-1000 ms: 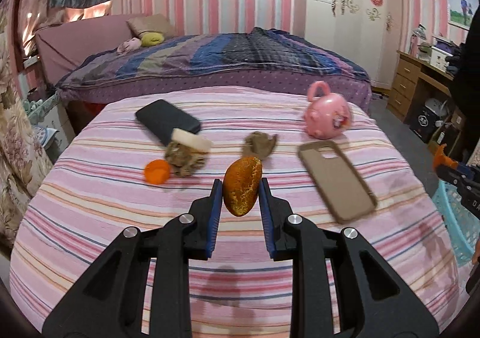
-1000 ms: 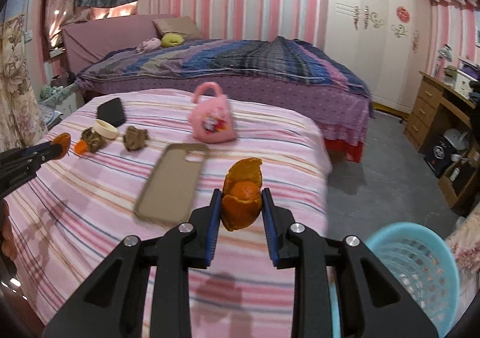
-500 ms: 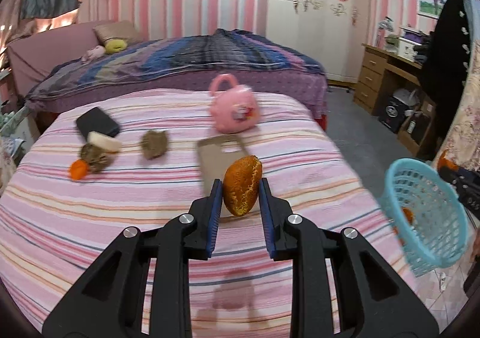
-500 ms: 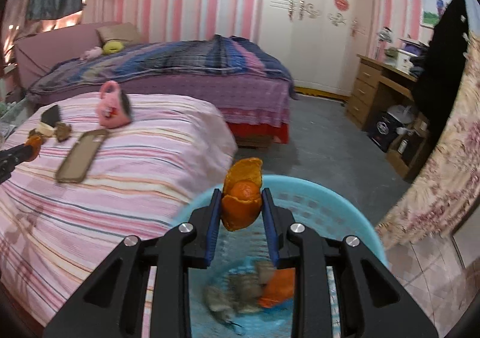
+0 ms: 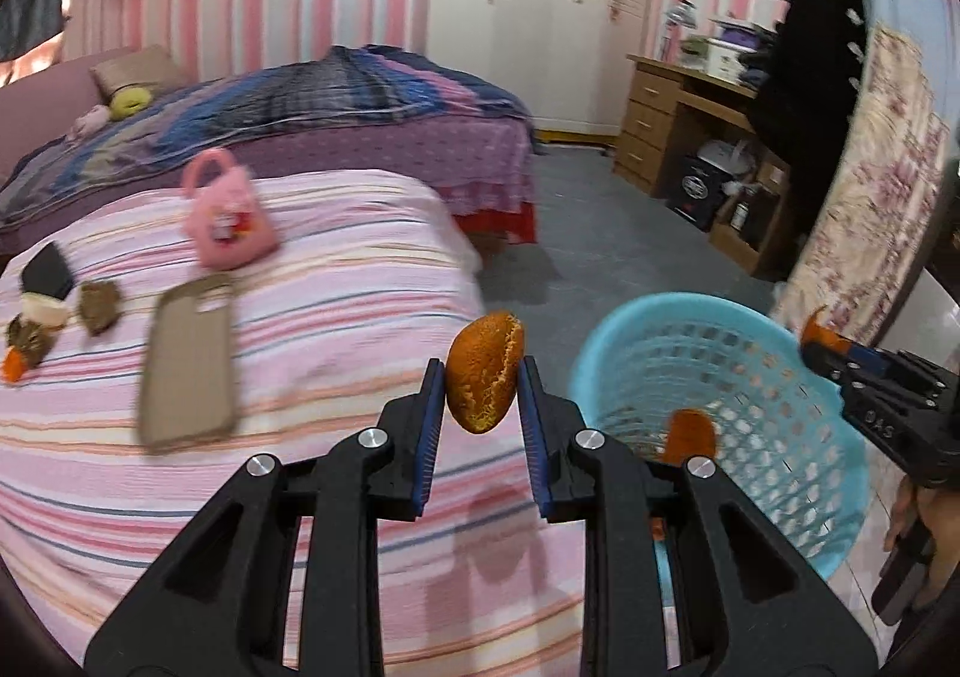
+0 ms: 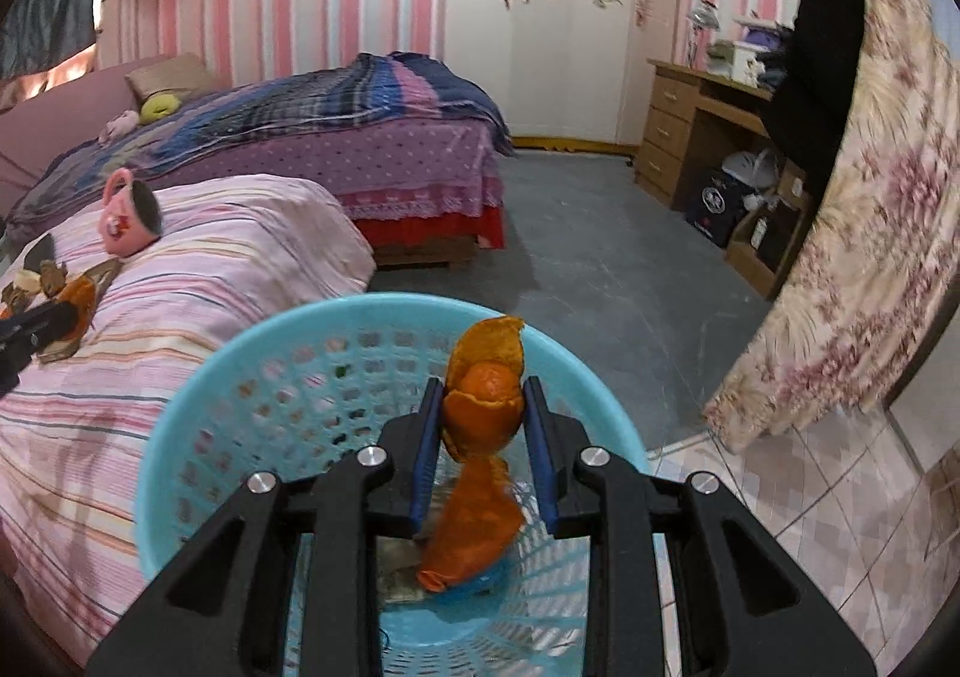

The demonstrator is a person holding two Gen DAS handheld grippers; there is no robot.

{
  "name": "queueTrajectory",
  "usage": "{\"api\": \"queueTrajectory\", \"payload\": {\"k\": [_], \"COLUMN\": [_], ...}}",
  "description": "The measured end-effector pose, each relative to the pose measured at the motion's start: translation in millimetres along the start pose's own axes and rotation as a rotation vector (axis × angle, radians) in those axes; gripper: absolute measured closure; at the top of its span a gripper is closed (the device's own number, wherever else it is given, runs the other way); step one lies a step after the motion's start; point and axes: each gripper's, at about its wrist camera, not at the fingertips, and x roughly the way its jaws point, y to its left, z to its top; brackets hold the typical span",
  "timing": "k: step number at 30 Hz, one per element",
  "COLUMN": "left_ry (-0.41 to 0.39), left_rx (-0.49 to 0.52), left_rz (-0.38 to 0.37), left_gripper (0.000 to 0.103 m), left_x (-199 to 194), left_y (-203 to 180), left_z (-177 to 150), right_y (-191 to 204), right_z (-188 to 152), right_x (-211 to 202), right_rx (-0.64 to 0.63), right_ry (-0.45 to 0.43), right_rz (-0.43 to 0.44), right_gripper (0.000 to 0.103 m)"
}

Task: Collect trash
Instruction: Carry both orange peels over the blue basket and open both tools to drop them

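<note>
My left gripper (image 5: pixel 480 383) is shut on a piece of orange peel (image 5: pixel 483 371) and holds it over the striped bed's right edge, just left of the blue basket (image 5: pixel 780 377). My right gripper (image 6: pixel 483 413) is shut on a peeled orange scrap (image 6: pixel 483 401) right above the basket (image 6: pixel 252 377). Orange peel (image 6: pixel 474 533) and brownish scraps lie inside the basket. The right gripper also shows in the left wrist view (image 5: pixel 822 341) over the basket's far rim. More scraps (image 5: pixel 99 305) and a small orange piece (image 5: pixel 12 365) lie on the bed at left.
On the striped bed (image 5: pixel 300 377) lie a tan phone case (image 5: pixel 189 353), a pink mug (image 5: pixel 228 221) and a black phone (image 5: pixel 48 269). A second bed (image 6: pixel 360 125) stands behind. A wooden desk (image 6: pixel 708 113) and a floral curtain (image 6: pixel 870 257) are at right.
Both grippers swung right from the bed toward the basket. The right gripper now hovers deeper over the basket, still holding its peel. The left still holds its peel.
</note>
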Motion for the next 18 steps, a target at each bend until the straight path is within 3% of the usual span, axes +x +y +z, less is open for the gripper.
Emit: {"api": "queueTrajectory", "payload": {"k": [6,13,14,17,18], "left_ry": [0.019,0.022,0.022,0.003,-0.004], "left_rx": [0.043,0.083,0.087,0.076,0.069], "left_rz": [-0.062,-0.106,-0.109,-0.081,-0.074], "left_gripper": [0.079,0.075,0.067,0.026,0.019], "left_x": [17.3,24.4,24.2,20.4,18.9], "left_y": [-45.5,-72.2,-72.3,-68.0,-64.9], "left_z": [0.8,-1.2,-1.5,-2.7,-2.8], "right_y": [-17.5,-19.5,-19.2,-19.3,-19.4], "right_z": [-1.6,-3.8,-3.7,-4.1,-4.6], "right_x": [-0.6,3.1,2.2,1.3,1.3], "right_rx": [0.052,0.046,0.046,0.049,0.051], "right_ry": [-0.019,-0.013,-0.014,-0.017,-0.018], "right_rz": [-0.003,-0.004,-0.004,-0.007,-0.008], "right_gripper": [0.076,0.076,0.076,0.076,0.076]}}
